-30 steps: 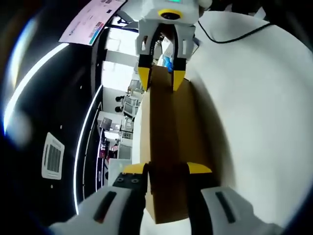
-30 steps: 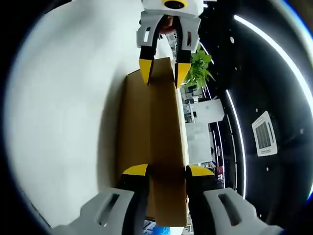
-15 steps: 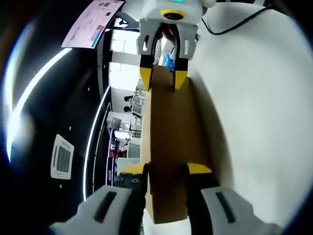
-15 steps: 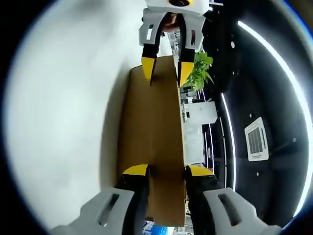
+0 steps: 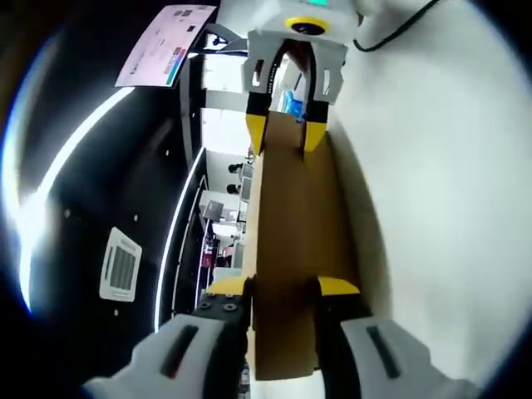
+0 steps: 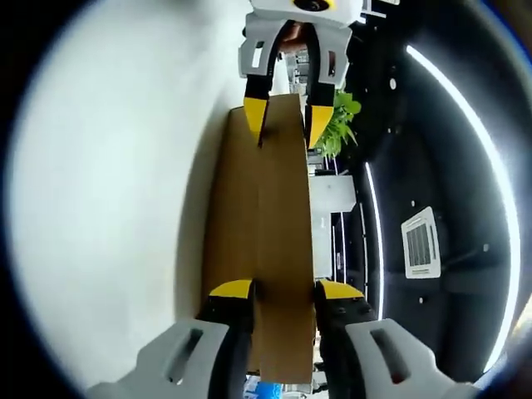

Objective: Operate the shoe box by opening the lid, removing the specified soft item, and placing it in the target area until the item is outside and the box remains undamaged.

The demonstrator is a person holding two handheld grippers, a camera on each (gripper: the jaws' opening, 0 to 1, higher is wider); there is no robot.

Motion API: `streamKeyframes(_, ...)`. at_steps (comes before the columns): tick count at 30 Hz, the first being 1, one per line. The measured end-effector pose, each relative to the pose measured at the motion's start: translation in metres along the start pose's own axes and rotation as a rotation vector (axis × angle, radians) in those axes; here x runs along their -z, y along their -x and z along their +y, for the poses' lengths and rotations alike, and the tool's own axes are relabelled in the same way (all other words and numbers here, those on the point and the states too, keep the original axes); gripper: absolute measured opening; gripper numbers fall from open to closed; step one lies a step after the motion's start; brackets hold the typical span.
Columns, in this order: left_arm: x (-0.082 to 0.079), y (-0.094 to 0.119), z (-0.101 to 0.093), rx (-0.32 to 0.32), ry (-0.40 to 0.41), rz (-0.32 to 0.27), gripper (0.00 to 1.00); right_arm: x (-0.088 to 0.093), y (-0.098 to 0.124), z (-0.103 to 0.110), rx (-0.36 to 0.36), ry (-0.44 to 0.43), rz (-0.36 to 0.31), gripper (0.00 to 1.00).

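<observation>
- In the left gripper view, the left gripper (image 5: 283, 287) had its yellow-tipped jaws clamped on the near end of the brown cardboard lid (image 5: 287, 241), one jaw on each face of the panel.
- Same deal in the right gripper view: the right gripper (image 6: 283, 288) was pinching its own end of that lid, jaws pressed against both sides.
- Each gripper popped up at the far end of the other's view, tips closed on the opposite edge of the cardboard.
- So the lid was held between the two grippers, seen edge-on, with the white table (image 5: 432, 183) along one side of it.
- Further out were a dark ceiling with a light strip (image 6: 465, 108), a square vent (image 5: 120, 264), a green plant (image 6: 337, 125) and a black cable (image 5: 391, 21) on the table.
- Couldn't see the box body or the soft item.
</observation>
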State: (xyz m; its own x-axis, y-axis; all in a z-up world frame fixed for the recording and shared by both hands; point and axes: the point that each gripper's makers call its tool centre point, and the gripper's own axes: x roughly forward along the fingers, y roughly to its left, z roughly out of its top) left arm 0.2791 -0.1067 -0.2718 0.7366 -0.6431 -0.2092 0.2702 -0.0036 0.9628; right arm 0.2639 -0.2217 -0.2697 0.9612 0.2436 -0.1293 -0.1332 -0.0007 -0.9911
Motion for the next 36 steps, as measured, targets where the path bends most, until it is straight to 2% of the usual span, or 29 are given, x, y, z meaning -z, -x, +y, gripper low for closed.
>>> streamKeyframes(10,-0.001,0.0,-0.001,-0.015,-0.012,0.014,0.29,0.0,0.001,0.0,-0.002,-0.006,-0.006,0.28)
streamKeyframes(13,0.0,0.0,0.0,-0.012,-0.01,0.018,0.29,0.002,0.0,0.005,-0.039,0.054,0.003,0.32)
streamKeyframes(15,0.0,0.0,0.0,-0.013,-0.012,0.021,0.29,0.002,0.001,0.006,-0.039,0.05,-0.003,0.34)
streamKeyframes(19,-0.001,0.001,0.0,-0.015,-0.012,0.022,0.29,0.003,0.002,0.0,-0.032,0.049,-0.017,0.28)
streamKeyframes(21,-0.001,0.001,0.001,-0.014,-0.012,0.022,0.29,0.004,0.002,0.0,-0.042,0.019,-0.025,0.28)
streamKeyframes(25,-0.001,0.001,0.001,-0.014,-0.012,0.02,0.29,0.005,0.004,0.003,-0.029,0.048,-0.02,0.28)
streamKeyframes(29,-0.001,0.001,0.0,-0.019,-0.022,0.025,0.29,0.012,0.009,0.002,-0.031,0.05,-0.003,0.28)
streamKeyframes(34,0.0,0.0,0.001,-0.018,-0.015,0.016,0.29,0.032,0.012,0.003,-0.04,0.047,0.039,0.3)
streamKeyframes(36,0.0,0.0,0.001,-0.019,-0.015,0.016,0.29,0.032,0.013,0.003,-0.04,0.033,0.038,0.31)
